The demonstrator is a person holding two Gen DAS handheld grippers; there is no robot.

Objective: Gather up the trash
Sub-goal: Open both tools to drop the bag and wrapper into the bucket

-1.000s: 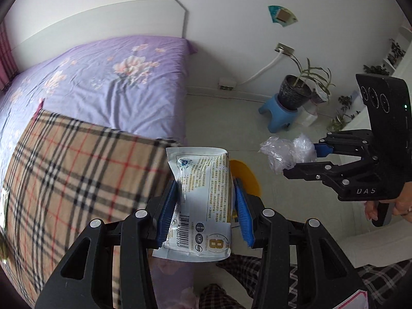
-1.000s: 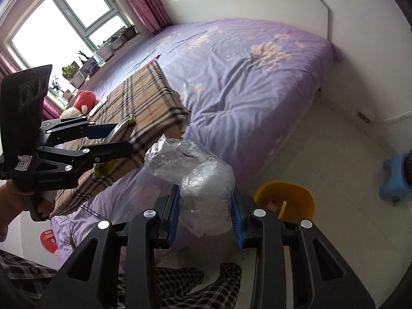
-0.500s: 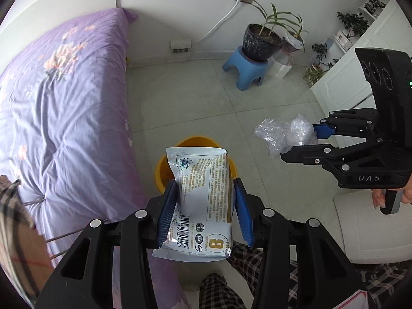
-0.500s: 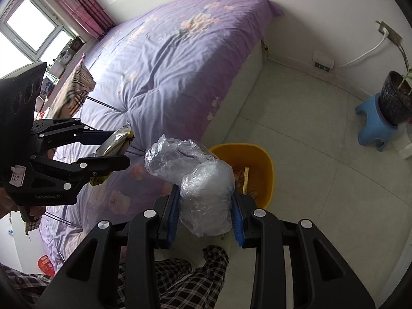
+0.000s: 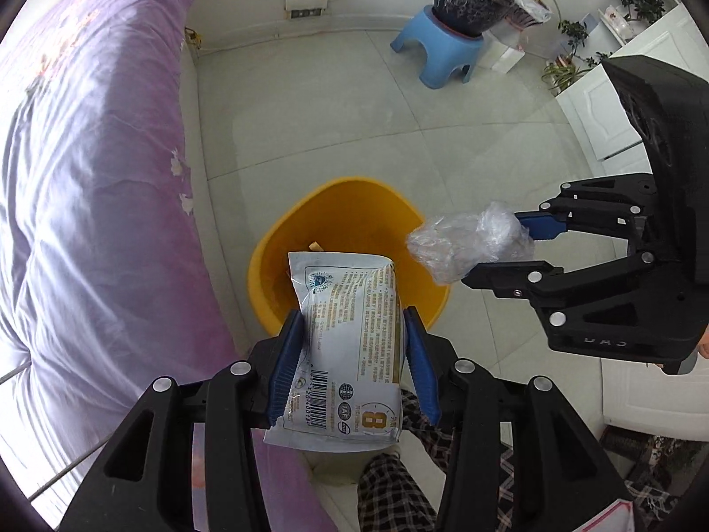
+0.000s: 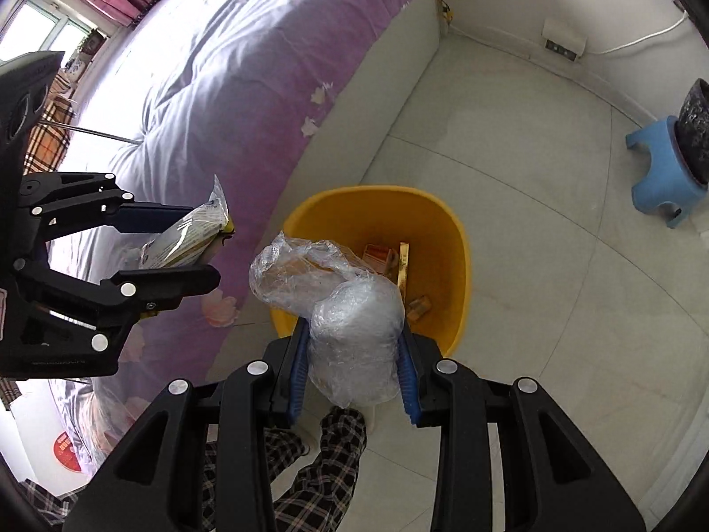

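- Bedroom, tiled floor (image 5: 487,142): one yellow bin (image 6: 456,239) beside purple bed (image 5: 88,177), now much nearer below both grippers
- Left gripper (image 5: 352,346): jaws clamped on one printed packet (image 5: 350,354), above bin's near rim
- Right gripper (image 6: 352,365): jaws clamped on one clear plastic wad (image 6: 350,328), likewise

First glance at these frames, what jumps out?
A round yellow plastic bin on the pale tiled floor beside the purple-quilted bed, with some scraps already inside. Above it, the left hand-held gripper clamps a white printed snack packet, and the right hand-held gripper clamps a crumpled clear plastic bag.
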